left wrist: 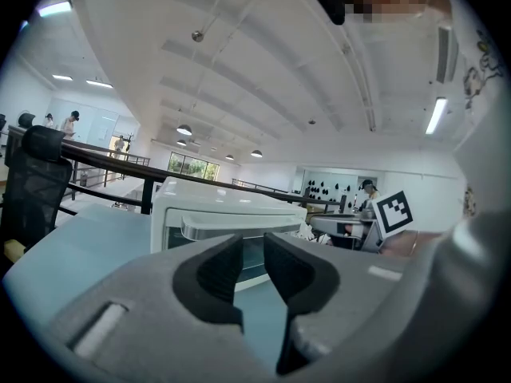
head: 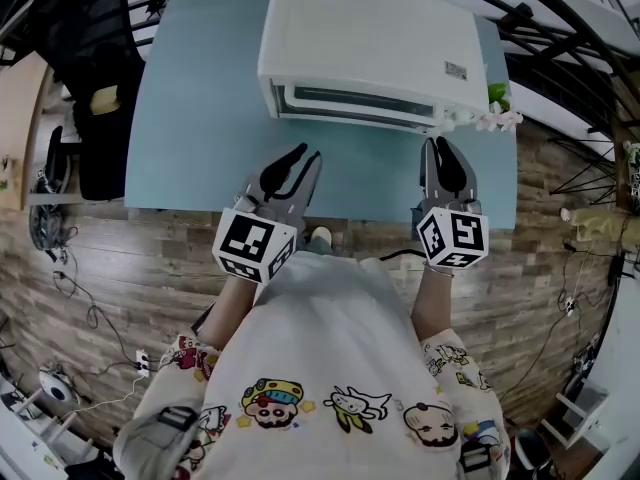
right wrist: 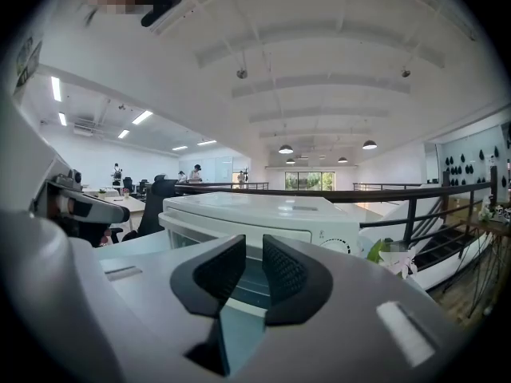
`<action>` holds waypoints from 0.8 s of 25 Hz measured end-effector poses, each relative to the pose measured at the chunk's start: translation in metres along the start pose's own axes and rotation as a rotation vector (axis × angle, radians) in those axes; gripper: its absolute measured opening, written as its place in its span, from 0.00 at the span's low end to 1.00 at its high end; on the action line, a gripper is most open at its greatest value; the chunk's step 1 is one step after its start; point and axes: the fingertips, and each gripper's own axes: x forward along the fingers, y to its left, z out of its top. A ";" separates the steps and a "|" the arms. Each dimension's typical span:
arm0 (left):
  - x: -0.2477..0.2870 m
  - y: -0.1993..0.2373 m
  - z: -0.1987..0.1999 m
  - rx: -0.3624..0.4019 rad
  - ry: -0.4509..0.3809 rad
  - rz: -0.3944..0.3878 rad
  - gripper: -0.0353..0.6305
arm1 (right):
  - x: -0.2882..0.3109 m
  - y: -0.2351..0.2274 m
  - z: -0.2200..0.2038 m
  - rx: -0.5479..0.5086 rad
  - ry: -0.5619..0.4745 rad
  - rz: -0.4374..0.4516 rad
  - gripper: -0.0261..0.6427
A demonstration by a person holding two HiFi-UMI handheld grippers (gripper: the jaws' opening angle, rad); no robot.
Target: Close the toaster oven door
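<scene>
A white toaster oven (head: 370, 38) stands at the back of the blue table (head: 190, 118). Its glass door (head: 355, 103) sits upright against the front, and the handle bar (left wrist: 231, 226) runs along the door's top. My left gripper (head: 300, 158) hovers over the table's front edge, short of the door's left half. My right gripper (head: 437, 150) hangs before the knobs at the oven's right end (right wrist: 347, 246). In each gripper view the jaws, left (left wrist: 253, 254) and right (right wrist: 254, 258), stand a narrow gap apart with nothing between them, and the oven (right wrist: 263, 210) lies straight ahead.
A black office chair (head: 95, 78) stands left of the table. A small plant with white flowers (head: 497, 108) sits at the oven's right. A dark railing (head: 560, 38) curves behind the table. Cables (head: 70, 288) trail over the wooden floor.
</scene>
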 end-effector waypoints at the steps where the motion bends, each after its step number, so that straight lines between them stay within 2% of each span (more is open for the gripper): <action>1: -0.003 0.000 -0.001 0.000 -0.001 0.002 0.17 | -0.004 0.005 -0.003 -0.002 0.005 0.006 0.13; 13: -0.038 -0.011 -0.028 -0.014 0.037 0.011 0.14 | -0.039 0.053 -0.034 0.014 0.044 0.092 0.09; 20: -0.053 -0.018 -0.038 -0.013 0.052 0.015 0.08 | -0.058 0.061 -0.049 0.049 0.057 0.097 0.05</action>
